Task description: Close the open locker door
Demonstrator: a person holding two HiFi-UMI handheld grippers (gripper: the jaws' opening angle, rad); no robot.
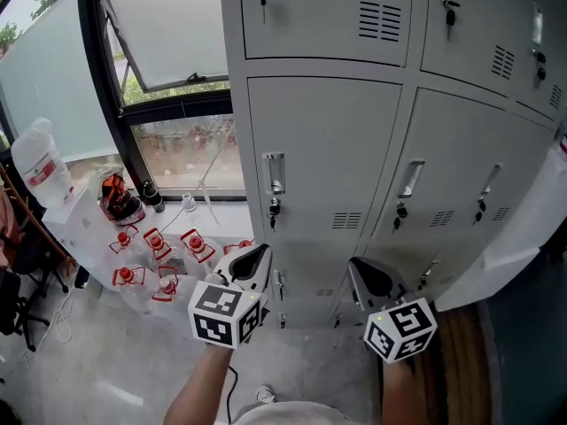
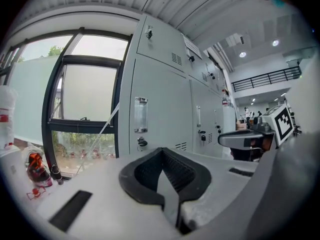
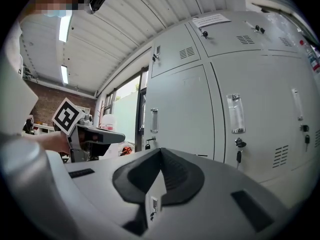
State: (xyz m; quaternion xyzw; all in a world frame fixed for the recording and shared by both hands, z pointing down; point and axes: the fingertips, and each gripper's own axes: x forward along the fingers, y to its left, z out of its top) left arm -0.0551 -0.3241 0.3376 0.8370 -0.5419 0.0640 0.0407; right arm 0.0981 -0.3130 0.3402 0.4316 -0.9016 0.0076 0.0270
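1. Left gripper (image 1: 252, 262): you held its jaws together with nothing between them, and it pointed at the lockers.
2. Right gripper (image 1: 372, 282): its jaws were likewise pressed together and empty, and it sat beside the left one.
3. Red-capped bottles (image 1: 159, 255): they were clustered on the floor (image 1: 80, 361), left of your left gripper.
4. Open locker door (image 1: 518, 237): it stood swung out at the head view's right edge, right of your right gripper and apart from it.
5. Locker bank (image 1: 328, 149): it was grey, and the doors straight ahead of you were shut, with keys (image 1: 273, 209) in their locks.
6. Window (image 1: 168, 34): it stood left of the lockers.
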